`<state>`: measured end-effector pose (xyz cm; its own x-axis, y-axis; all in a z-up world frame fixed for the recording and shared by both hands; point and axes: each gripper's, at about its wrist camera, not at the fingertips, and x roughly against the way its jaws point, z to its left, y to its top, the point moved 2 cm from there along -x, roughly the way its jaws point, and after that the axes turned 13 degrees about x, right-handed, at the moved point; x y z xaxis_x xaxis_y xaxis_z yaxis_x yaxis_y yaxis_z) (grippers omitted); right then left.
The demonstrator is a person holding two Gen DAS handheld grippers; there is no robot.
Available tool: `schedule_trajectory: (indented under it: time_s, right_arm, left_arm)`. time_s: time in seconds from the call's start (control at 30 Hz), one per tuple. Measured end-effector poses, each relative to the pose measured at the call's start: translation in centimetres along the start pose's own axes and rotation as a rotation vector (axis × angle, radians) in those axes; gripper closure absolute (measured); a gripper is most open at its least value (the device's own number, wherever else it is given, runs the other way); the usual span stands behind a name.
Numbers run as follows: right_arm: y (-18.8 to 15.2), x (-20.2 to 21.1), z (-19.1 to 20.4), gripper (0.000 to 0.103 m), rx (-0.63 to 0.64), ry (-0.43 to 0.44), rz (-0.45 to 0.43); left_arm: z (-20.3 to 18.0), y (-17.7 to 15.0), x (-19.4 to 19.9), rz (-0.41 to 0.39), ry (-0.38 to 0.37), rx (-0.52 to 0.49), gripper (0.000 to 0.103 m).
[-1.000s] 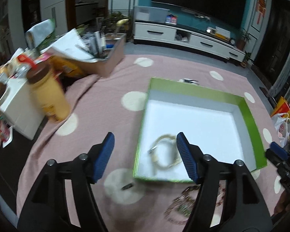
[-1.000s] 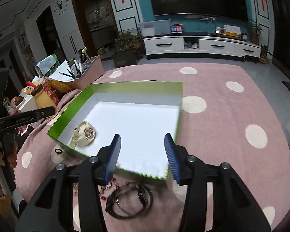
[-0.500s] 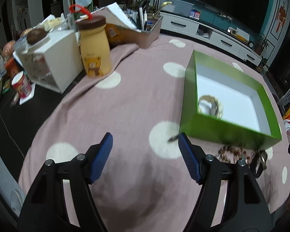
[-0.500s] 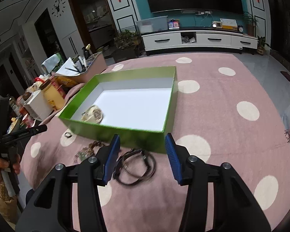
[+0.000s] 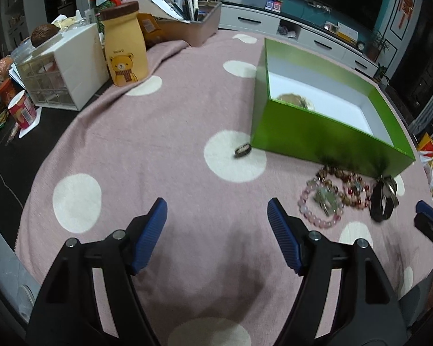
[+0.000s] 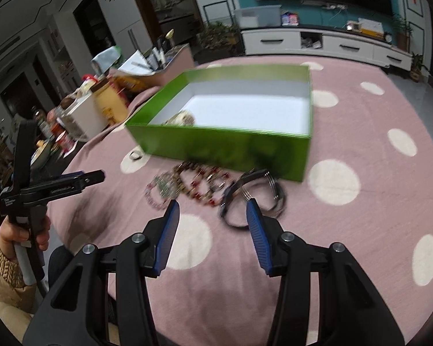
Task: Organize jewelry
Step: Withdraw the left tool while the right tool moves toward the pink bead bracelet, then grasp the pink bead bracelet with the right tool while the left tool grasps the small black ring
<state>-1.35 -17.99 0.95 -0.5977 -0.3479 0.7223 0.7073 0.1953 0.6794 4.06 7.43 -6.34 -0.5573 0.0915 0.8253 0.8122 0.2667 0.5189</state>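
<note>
Both tools are held wide apart over the pink dotted tabletop (image 5: 164,144), nothing gripped: the left tool (image 5: 217,216) and the right tool (image 6: 212,214). The green box (image 6: 225,144) is seen further back, with one pale bracelet (image 6: 182,118) inside at its left end. Beaded bracelets (image 6: 187,184) and dark wire bangles (image 6: 254,196) are piled just in front of it. A small ring (image 5: 243,150) is parked near the box's left corner.
</note>
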Motion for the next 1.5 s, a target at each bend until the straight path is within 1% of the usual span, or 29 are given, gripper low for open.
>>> schedule_trajectory:
  time_s: [0.27, 0.4, 0.57, 0.63, 0.77, 0.8, 0.97, 1.1, 1.23, 1.33, 1.4, 1.5]
  right_arm:
    - [-0.7, -3.2, 2.7, 0.054, 0.004, 0.119, 0.063]
    - [-0.6, -4.6, 3.5, 0.061, 0.011, 0.156, 0.082]
    - [0.3, -6.4, 3.7, 0.067, -0.025, 0.192, 0.095]
    - [0.7, -7.2, 3.8, 0.070, -0.036, 0.190, 0.105]
    - [0.9, -9.0, 3.6, 0.073, -0.097, 0.190, 0.146]
    - [0.9, -9.3, 3.5, 0.075, -0.110, 0.186, 0.149]
    - [1.2, -9.8, 3.0, 0.077, -0.172, 0.188, 0.148]
    - [1.5, -10.1, 3.4, 0.091, -0.140, 0.133, 0.151]
    - [1.8, -10.3, 4.1, 0.096, -0.093, 0.095, 0.151]
    - [2.0, -9.9, 4.2, 0.097, -0.089, 0.088, 0.138]
    - [2.3, -9.6, 4.2, 0.097, -0.087, 0.100, 0.128]
    - [3.0, -9.1, 4.7, 0.097, -0.052, 0.102, 0.105]
  left_arm:
    - [0.1, -0.7, -0.8, 0.029, 0.001, 0.002, 0.029]
    - [-0.2, -0.8, -1.0, 0.035, -0.008, -0.008, 0.029]
    - [-0.5, -0.6, -1.4, 0.037, -0.013, -0.012, 0.029]
    - [-0.5, -0.4, -1.7, 0.038, -0.012, -0.011, 0.029]
    - [-0.4, -0.1, -2.0, 0.038, -0.009, -0.010, 0.029]
    - [-0.4, 0.0, -2.1, 0.037, -0.008, -0.010, 0.029]
    - [-0.5, 1.0, -3.0, 0.028, -0.022, -0.020, 0.029]
    - [-0.9, 1.8, -3.7, 0.015, -0.040, -0.040, 0.029]
    - [-1.8, 2.8, -4.5, -0.003, -0.066, -0.079, 0.029]
    - [-2.4, 3.3, -5.1, -0.016, -0.087, -0.113, 0.029]
    - [-2.8, 3.4, -5.5, -0.015, -0.097, -0.129, 0.029]
    - [-3.1, 3.6, -6.1, -0.007, -0.112, -0.140, 0.029]
